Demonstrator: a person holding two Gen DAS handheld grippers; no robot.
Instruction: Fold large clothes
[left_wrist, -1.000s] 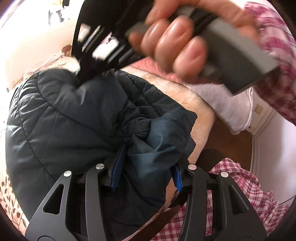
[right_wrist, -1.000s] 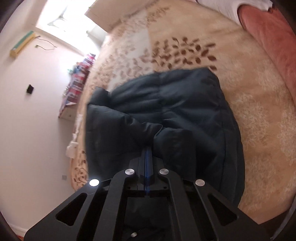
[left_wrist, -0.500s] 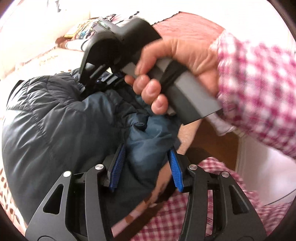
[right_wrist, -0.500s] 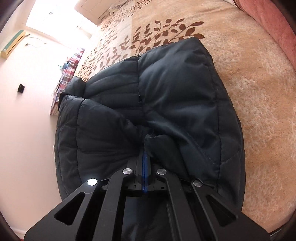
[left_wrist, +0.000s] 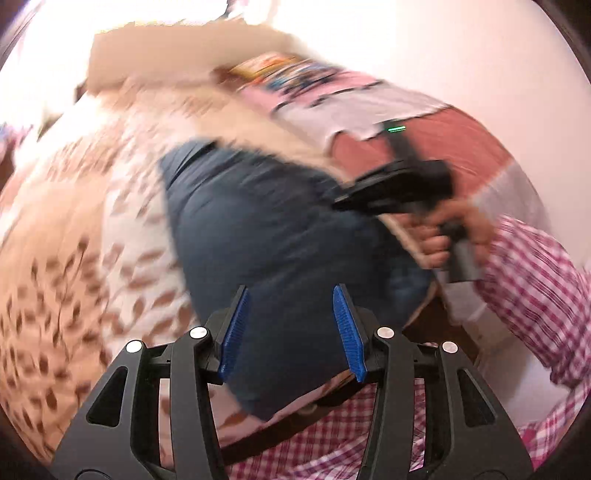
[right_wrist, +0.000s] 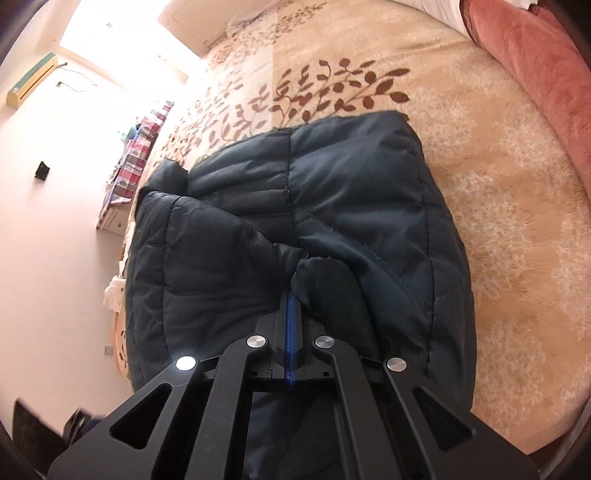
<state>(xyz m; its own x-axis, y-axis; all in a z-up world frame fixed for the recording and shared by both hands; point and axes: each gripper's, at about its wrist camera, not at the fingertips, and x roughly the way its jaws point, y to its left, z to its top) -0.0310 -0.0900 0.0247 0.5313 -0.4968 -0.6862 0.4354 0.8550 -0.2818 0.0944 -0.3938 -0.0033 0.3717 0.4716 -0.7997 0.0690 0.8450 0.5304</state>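
A dark navy padded jacket (right_wrist: 351, 192) lies in a folded bundle on the bed. My right gripper (right_wrist: 293, 291) is shut on a fold of its fabric at the near edge. In the blurred left wrist view the jacket (left_wrist: 258, 229) lies below my left gripper (left_wrist: 290, 288). That gripper's blue pads (left_wrist: 236, 325) stand apart and bare, with no cloth pressed between them. At the jacket's right edge a hand holds the right gripper (left_wrist: 340, 201).
A beige bedspread (right_wrist: 498, 184) with a brown leaf pattern lies under the jacket. A red pillow (right_wrist: 535, 74) runs along the far right. The person's pink checked sleeve (left_wrist: 535, 277) is at the right. A bedside cabinet under a plaid cloth (right_wrist: 136, 162) stands by the left wall.
My left gripper has drawn back and up from the jacket and rolled; the fabric that bulged between its pads now lies beyond them. The right gripper keeps its hold in place.
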